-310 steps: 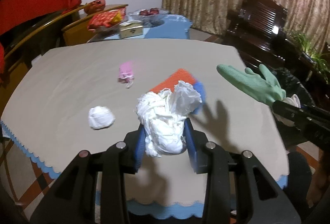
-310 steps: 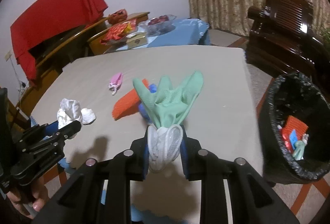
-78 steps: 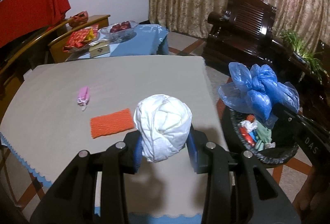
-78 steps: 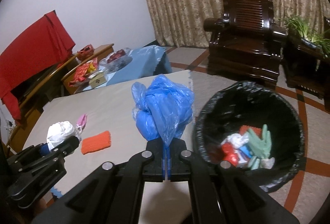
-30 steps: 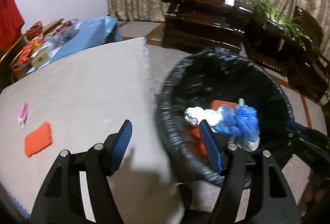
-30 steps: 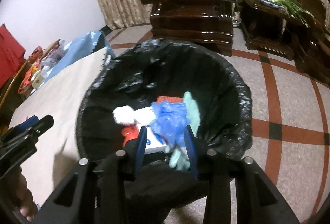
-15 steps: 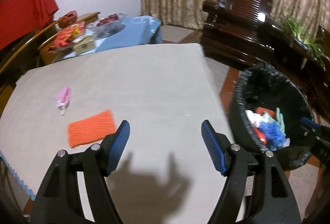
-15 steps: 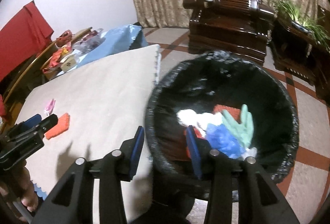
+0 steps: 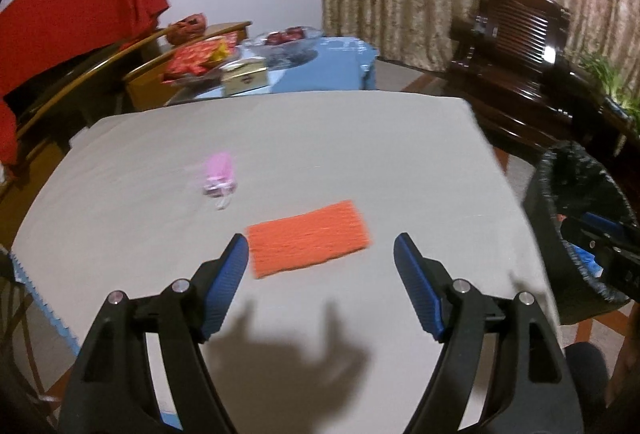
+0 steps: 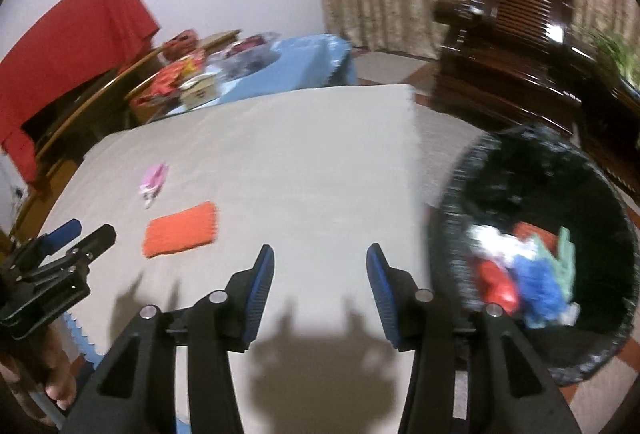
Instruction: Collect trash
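An orange knitted cloth point(image 9: 308, 236) point(image 10: 182, 229) lies flat on the beige table point(image 9: 360, 138), and a small pink scrap point(image 9: 219, 180) point(image 10: 153, 179) lies beyond it to the left. My left gripper point(image 9: 321, 248) hovers just short of the orange cloth, its jaws opening with nothing between them. My right gripper point(image 10: 320, 258) is above the table's near right part, jaws opening and empty. The black-lined bin point(image 10: 592, 194) point(image 9: 576, 174) stands off the table's right edge and holds white, red, blue and green trash point(image 10: 524, 274).
A low table with a blue cover point(image 9: 332, 64) carries boxes and packets behind the beige table. A red cloth point(image 9: 72, 14) hangs at the back left. Dark wooden armchairs point(image 9: 516, 46) stand beyond the bin. A hand point(image 10: 44, 366) holds the left gripper.
Both grippers have swung left from over the bin to above the table, and their jaws have widened. The orange cloth now lies right ahead of the left gripper.
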Demonstrator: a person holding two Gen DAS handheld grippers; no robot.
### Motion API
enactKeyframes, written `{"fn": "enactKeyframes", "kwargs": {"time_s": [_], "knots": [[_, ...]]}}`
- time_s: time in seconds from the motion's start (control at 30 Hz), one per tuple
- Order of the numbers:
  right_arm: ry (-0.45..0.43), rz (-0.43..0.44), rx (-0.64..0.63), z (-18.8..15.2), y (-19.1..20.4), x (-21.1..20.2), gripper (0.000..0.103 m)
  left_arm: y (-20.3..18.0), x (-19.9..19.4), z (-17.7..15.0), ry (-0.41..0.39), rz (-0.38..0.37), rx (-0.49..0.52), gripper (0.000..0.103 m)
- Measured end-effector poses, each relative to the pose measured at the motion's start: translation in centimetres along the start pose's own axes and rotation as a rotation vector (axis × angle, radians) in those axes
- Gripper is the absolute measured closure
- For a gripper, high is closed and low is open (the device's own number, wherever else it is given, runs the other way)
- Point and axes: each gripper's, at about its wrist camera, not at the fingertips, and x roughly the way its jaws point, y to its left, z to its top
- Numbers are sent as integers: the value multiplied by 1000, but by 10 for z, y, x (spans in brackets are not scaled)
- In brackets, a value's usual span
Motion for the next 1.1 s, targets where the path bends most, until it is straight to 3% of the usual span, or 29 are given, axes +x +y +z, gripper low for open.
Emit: {"fn": "enactKeyframes", "kwargs": {"time_s": [0.2,0.47,0.83,0.87,1.0,1.1], "knots": [[16,68,-65,4,68,37,55,62,6,-6,-7,55,-41,29],[47,104,-128,-4,134,99,48,112,24,-15,-2,82,-80,30],[117,52,-160,-10,158,173,45,140,68,-20,31,69,-117,30],[112,43,-171,-9,160,175,47,141,73,-20,35,68,-118,30],[99,34,-218,-2,170,185,74,145,91,-17,46,63,-126,30],[98,57,-235,3,173,188,86,149,99,-13,47,61,-140,30]]}}
